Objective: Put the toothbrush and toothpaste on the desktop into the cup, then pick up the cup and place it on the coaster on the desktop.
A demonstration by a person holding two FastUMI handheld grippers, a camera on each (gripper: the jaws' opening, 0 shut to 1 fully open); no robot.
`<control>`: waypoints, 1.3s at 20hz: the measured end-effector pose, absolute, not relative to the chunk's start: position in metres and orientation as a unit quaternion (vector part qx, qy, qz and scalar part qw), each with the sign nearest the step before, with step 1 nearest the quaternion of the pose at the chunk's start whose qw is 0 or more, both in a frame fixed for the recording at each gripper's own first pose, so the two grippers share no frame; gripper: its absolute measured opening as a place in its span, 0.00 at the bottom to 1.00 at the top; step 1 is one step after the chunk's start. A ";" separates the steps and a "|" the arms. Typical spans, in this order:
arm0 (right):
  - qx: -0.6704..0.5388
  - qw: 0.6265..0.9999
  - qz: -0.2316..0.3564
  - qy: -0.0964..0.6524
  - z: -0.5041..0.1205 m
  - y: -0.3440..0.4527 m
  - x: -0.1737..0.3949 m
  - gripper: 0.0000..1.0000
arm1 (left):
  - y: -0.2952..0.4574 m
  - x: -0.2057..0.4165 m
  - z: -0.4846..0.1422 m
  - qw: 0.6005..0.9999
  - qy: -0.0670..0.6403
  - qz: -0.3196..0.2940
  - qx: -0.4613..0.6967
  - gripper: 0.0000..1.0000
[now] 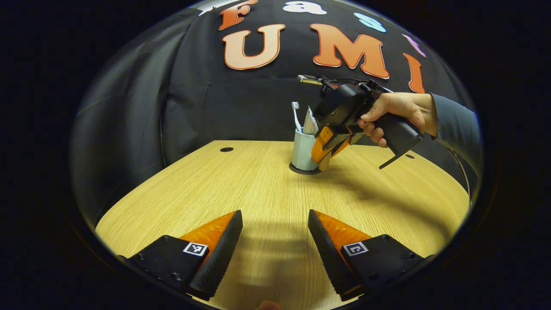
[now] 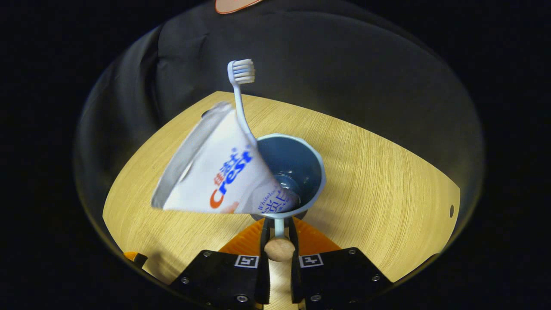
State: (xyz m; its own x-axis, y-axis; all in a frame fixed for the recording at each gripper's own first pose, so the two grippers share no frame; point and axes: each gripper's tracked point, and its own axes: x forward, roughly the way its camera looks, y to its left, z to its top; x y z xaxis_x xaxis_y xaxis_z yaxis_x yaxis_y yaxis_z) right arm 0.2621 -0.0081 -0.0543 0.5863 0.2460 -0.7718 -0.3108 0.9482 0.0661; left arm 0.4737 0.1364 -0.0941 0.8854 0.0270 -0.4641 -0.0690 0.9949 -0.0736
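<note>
Wood desk [image 1: 267, 189] w/ black cloth behind. The cup [image 1: 304, 150] sits on the dark coaster [image 1: 304, 170], far side of the desk. Toothbrush [image 1: 296, 115] & toothpaste [image 1: 310, 122] stand inside the cup. Right gripper [image 2: 279, 234], held by a hand [image 1: 398, 115], is clenched on the cup's handle [image 2: 279, 224], both fingers pinching it. Left gripper [image 1: 275, 234] is well back from the cup, fingers spread wide, grasping nothing.

We are looking into a staged recording booth, not a lived-in room: black cloth [image 1: 241, 107] drapes the walls from nine through twelve to three o'clock, and a round-edged wooden tabletop [image 1: 267, 193] with small cable holes [image 1: 226, 149] spreads out at six o'clock.
</note>
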 end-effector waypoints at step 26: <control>0.033 0.930 0.185 0.315 -0.062 -0.074 0.241 0.95 | 0.134 0.492 -0.073 0.982 0.181 0.038 -0.039 0.98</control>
State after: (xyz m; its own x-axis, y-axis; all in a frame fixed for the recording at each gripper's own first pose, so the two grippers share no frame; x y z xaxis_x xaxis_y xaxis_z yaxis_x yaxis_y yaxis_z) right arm 0.2408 -0.0743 -0.0624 0.7331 0.3639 -0.5746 -0.3228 0.9298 0.1770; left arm 0.4917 0.1341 -0.0733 0.9316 0.0605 -0.3584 -0.0889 0.9940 -0.0631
